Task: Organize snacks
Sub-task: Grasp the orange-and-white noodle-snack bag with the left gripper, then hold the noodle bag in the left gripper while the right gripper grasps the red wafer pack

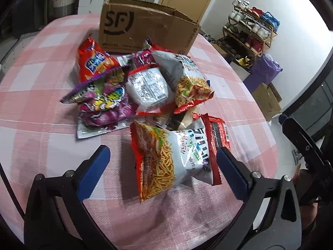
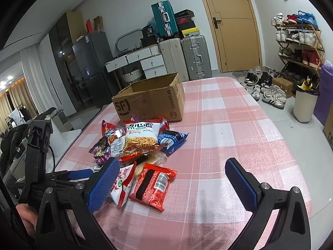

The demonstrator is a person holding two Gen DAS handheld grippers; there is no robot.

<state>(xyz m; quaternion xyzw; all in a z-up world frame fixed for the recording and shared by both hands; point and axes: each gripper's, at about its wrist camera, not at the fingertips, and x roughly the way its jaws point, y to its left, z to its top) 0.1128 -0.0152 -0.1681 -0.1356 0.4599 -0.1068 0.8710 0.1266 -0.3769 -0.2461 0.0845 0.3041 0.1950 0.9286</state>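
White walls, wood door (image 2: 235, 25), suitcases (image 2: 185, 56), shoe rack (image 2: 299, 43)

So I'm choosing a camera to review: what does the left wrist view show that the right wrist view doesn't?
Only the left wrist view shows the orange chip bag and purple snack bag clearly, and the noodle snack bag between the open left tool.

Only the right wrist view shows the blue packet, the suitcases and the inside of the cardboard box.

Both show the box, the snack pile, the checked cloth and the shoe rack. The right tool is also open.
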